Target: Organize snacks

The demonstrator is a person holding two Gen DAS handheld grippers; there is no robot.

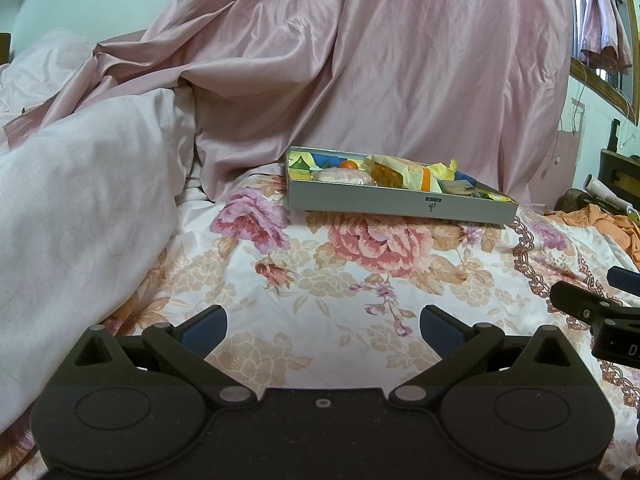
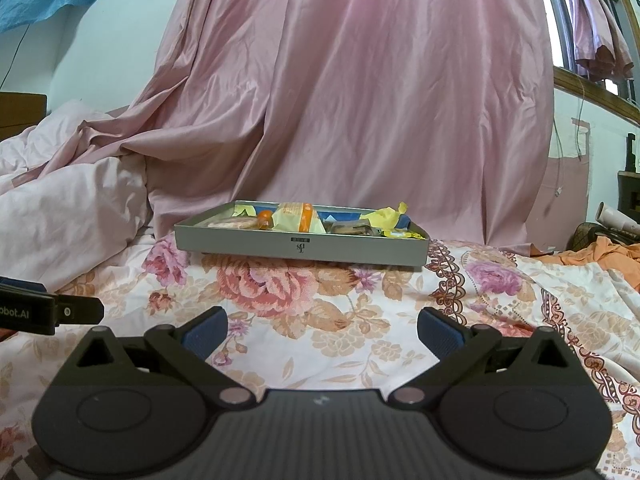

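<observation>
A shallow grey box (image 1: 400,202) lies on the flowered bedspread (image 1: 320,280), ahead of both grippers. It holds several wrapped snacks: a pink packet (image 1: 340,177), a small orange sweet (image 1: 349,164), a yellow-orange packet (image 1: 400,174) and crumpled yellow wrappers (image 1: 444,168). The box shows in the right wrist view (image 2: 300,246) too, with the yellow-orange packet (image 2: 298,218) in its middle. My left gripper (image 1: 322,330) is open and empty, well short of the box. My right gripper (image 2: 322,332) is open and empty, also short of it.
A pink satin sheet (image 1: 380,60) hangs behind the box. A white duvet (image 1: 80,200) is heaped at the left. Orange cloth (image 2: 608,258) and clutter lie at the right edge. The right gripper's side shows in the left wrist view (image 1: 600,312).
</observation>
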